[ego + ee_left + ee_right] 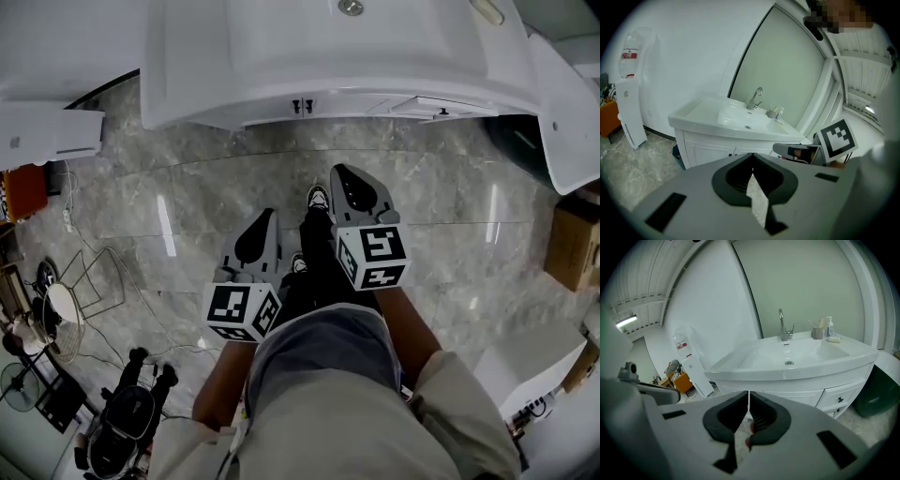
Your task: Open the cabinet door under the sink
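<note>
While left gripper [266, 216], right gripper [340, 172] pressed together, empty, cabinet door [706, 151] well ahead.

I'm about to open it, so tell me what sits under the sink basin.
A white cabinet stands under the sink, doors closed, two small dark knobs side by side, a drawer at one end. Its inside is hidden behind the closed fronts.

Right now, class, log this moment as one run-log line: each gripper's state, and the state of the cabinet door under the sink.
left gripper: shut, empty | right gripper: shut, empty | cabinet door: closed, untouched
</note>
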The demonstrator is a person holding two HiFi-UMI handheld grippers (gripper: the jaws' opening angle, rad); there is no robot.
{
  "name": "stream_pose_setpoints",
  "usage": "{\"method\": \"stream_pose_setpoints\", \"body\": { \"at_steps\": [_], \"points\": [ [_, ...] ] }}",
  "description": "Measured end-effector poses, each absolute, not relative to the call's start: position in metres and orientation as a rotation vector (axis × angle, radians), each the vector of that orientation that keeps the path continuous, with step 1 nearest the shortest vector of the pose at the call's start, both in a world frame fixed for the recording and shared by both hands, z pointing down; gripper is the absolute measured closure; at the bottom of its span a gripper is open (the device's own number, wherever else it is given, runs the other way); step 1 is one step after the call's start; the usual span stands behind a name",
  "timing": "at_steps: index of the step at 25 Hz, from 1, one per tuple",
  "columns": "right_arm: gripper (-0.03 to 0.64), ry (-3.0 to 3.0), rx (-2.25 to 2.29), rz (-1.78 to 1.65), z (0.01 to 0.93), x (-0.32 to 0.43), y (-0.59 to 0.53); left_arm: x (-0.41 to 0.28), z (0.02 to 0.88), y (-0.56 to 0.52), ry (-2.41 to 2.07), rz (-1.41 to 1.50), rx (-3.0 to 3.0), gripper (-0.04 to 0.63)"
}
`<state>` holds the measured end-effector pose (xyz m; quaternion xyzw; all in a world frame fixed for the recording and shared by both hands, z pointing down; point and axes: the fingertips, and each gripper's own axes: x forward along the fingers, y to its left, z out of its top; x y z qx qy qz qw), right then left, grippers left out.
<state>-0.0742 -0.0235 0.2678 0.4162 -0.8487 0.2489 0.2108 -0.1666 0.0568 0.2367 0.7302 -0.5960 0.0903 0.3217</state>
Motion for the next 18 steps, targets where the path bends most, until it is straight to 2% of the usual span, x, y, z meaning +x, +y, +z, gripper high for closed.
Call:
{"method": "stream_pose_setpoints", "body": {
  "at_steps": [12, 18],
  "points": [
    [0.597, -2.33, 1.119, 0.719, 0.327, -0.09, -0.073, -0.164, 0.266, -0.012, -1.593, 0.22, 1.907, 0.597],
    [0.571, -2.312, 1.114, 0.719, 0.359, -0.099, -0.085, -0.167, 0.276, -0.012, -1.604, 0.205, 1.883, 0.597]
  ]
}}
